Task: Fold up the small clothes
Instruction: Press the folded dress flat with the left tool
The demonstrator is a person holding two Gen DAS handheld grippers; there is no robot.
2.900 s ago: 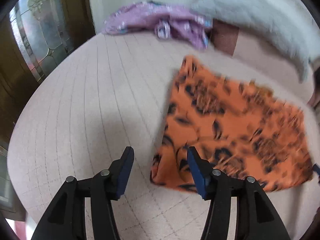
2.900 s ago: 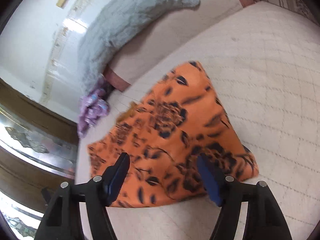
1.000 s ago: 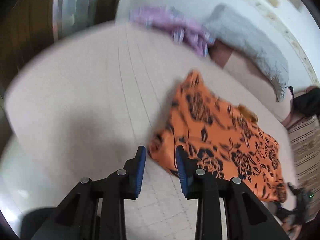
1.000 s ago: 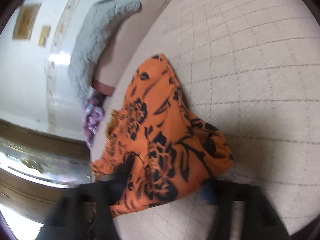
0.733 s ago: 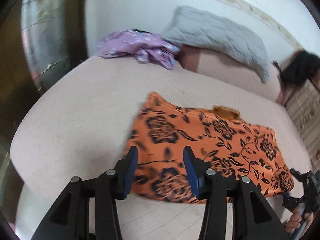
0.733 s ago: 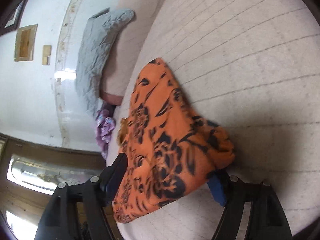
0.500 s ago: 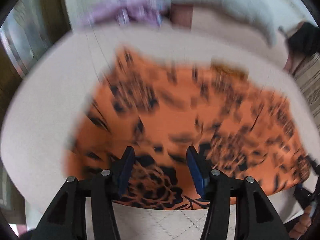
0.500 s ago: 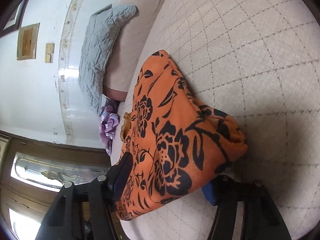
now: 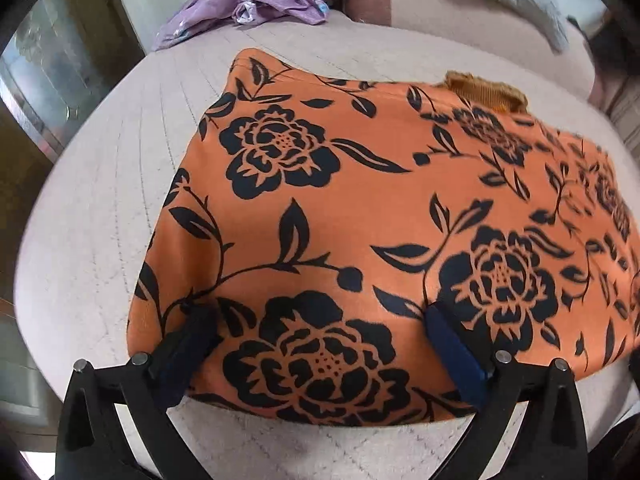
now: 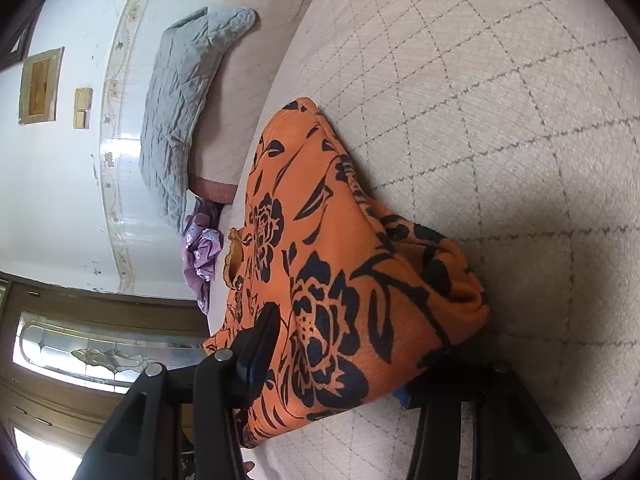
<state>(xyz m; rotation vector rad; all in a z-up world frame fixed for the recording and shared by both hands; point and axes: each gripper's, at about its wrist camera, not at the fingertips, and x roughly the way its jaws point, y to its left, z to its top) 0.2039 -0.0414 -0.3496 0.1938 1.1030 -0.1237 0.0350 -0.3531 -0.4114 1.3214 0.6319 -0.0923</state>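
An orange garment with black flowers [image 9: 360,208] lies spread on a beige quilted bed [image 9: 100,208]. My left gripper [image 9: 316,332] is open, its fingers set wide on the garment's near edge by the left corner. In the right wrist view the same garment [image 10: 340,272] bulges between the fingers of my right gripper [image 10: 352,356], which is open and straddles the garment's right end. The right finger's tip is hidden under the cloth.
A purple garment [image 9: 256,4] lies crumpled at the bed's far left. A grey quilted pillow [image 10: 180,96] leans along the back cushion. A dark wooden door with glass [image 9: 44,60] stands left of the bed.
Both grippers moved down and forward onto the garment's near edge. The left gripper shifted from beside the left corner to over the cloth and opened wider. The cloth lies as before.
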